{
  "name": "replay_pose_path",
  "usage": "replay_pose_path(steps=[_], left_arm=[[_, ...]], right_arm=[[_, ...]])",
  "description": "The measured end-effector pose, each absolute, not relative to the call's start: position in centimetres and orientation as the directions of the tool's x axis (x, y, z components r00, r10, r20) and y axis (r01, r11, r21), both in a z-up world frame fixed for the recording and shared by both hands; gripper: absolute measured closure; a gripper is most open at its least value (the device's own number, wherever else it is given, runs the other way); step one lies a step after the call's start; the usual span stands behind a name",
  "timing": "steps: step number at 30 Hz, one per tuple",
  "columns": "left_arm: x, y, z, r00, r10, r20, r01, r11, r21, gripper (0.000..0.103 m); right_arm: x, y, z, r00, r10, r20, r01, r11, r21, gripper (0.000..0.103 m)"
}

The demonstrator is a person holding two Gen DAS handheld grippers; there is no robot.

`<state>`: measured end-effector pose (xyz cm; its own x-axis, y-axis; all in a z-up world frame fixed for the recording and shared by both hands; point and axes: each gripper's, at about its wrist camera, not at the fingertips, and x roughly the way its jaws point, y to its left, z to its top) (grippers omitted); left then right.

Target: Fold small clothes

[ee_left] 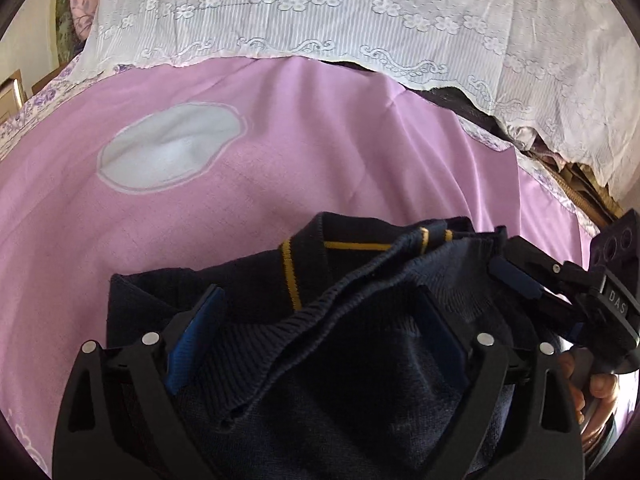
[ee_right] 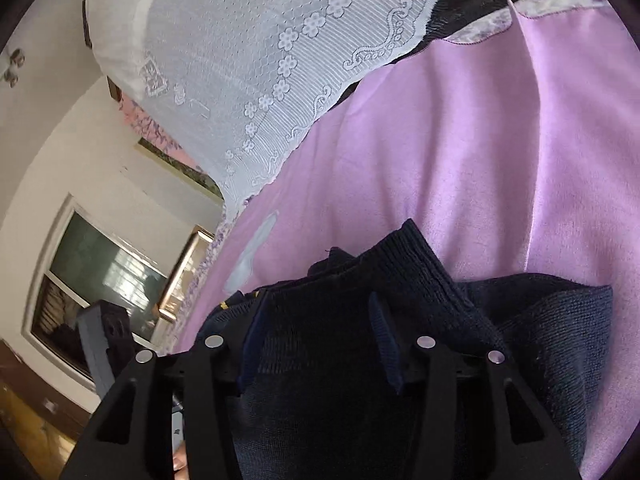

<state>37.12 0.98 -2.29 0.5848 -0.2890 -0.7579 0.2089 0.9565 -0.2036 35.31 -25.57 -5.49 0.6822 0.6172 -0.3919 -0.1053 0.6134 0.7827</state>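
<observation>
A small navy knitted sweater (ee_left: 256,280) with yellow trim at the collar lies on the pink bedsheet (ee_left: 320,140). Its ribbed hem (ee_left: 320,312) is folded up toward the collar. My left gripper (ee_left: 320,320) is open, its blue-padded fingers (ee_left: 208,312) spread wide with the folded knit lying between them. My right gripper (ee_left: 516,276) shows at the right edge of the left wrist view, at the sweater's right edge. In the right wrist view the right gripper (ee_right: 320,312) is open over the navy knit (ee_right: 400,280), fingers apart.
A white lace cover (ee_left: 360,12) drapes over the bedding at the back. A white oval patch (ee_left: 172,148) is printed on the sheet at left. A window (ee_right: 100,280) and a wall show at the left of the right wrist view.
</observation>
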Motion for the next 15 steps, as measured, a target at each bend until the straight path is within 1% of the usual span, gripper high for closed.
replay_pose_path(steps=[2, 5, 7, 9, 12, 14, 15], left_arm=[[37.3, 2.3, -2.1, 0.605, -0.292, -0.741, 0.169, 0.956, -0.239, 0.012], [37.3, 4.6, -1.8, 0.645, -0.231, -0.728, 0.066, 0.966, -0.249, 0.01], [37.4, 6.2, -2.0, 0.642, -0.265, -0.719, 0.036, 0.948, -0.317, 0.01], [37.0, 6.8, -1.8, 0.639, -0.304, -0.707, 0.035, 0.929, -0.368, 0.01], [34.9, 5.7, -0.6, 0.661, -0.327, -0.676, 0.108, 0.932, -0.345, 0.01], [33.0, 3.6, 0.3, 0.678, -0.339, -0.652, 0.198, 0.939, -0.283, 0.01], [32.3, 2.4, 0.6, 0.682, -0.34, -0.648, 0.24, 0.94, -0.241, 0.008]], right_arm=[[34.8, -25.8, -5.4, 0.708, 0.599, -0.375, -0.109, 0.616, 0.78, 0.053], [33.6, -25.5, -4.6, 0.747, 0.553, -0.369, -0.13, 0.666, 0.735, 0.051], [32.5, -25.4, -3.9, 0.778, 0.519, -0.354, -0.152, 0.702, 0.696, 0.048], [31.7, -25.4, -3.4, 0.786, 0.52, -0.333, -0.188, 0.715, 0.674, 0.048], [31.2, -24.8, -3.0, 0.768, 0.558, -0.315, -0.244, 0.709, 0.662, 0.048], [31.2, -24.3, -3.0, 0.746, 0.588, -0.312, -0.272, 0.697, 0.664, 0.047], [31.1, -23.9, -2.9, 0.734, 0.602, -0.314, -0.284, 0.693, 0.663, 0.047]])
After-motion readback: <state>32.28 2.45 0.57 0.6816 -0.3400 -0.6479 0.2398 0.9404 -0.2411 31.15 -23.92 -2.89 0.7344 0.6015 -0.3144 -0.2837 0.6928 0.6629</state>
